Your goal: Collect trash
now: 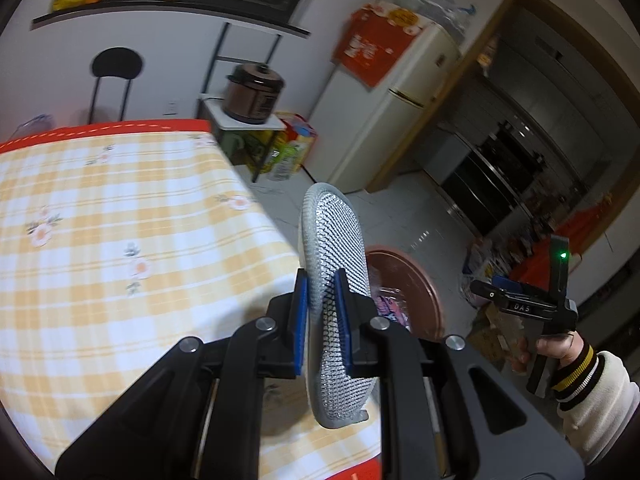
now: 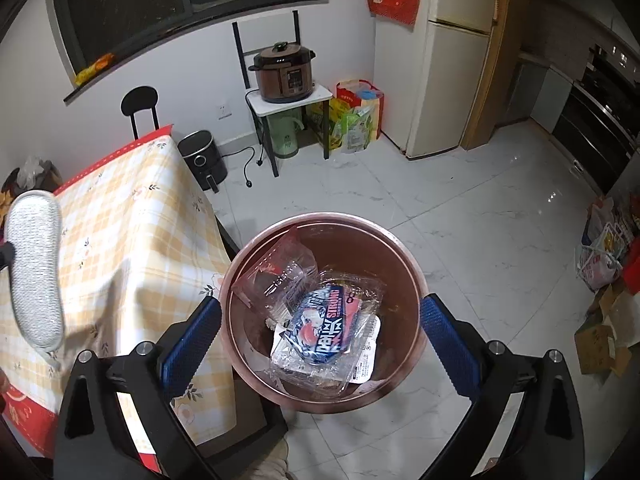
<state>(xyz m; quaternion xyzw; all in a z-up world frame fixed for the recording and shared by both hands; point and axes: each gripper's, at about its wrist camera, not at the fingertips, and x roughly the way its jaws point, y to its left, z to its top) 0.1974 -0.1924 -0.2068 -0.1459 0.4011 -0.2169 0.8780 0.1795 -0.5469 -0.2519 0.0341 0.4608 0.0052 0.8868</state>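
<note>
Table [image 2: 132,216] w/ yellow check cloth sits far left, nothing loose visible on the part in view.

Left gripper [image 1: 323,312]: blue pads clamped on a grey mesh pad [image 1: 334,276], gripped across its thin mid-section, held on edge above the table corner. In the right wrist view the same pad [image 2: 36,268] hangs at the far left, well apart from the bin.

Bin [image 2: 400,240], copper-coloured, stands on the floor just beside the table edge. Already holds clear plastic trays [image 2: 280,276] and a blue printed wrapper [image 2: 320,324].

Right gripper [image 2: 320,332]: fingers wide apart, holding nothing, hovering directly over the bin mouth.

Risks, my read:
- pad is long and floppy-looking, grip is narrow → could pivot or slip out before it's over the bin, land on cloth or floor.
- right gripper occupies the drop zone → if left swings in, the tools clash or the pad hits a finger and bounces out.
- release from the table side → pad catches the bin rim, tips over it.
- trays stacked loosely inside → pad may perch on top, not settle.
</note>
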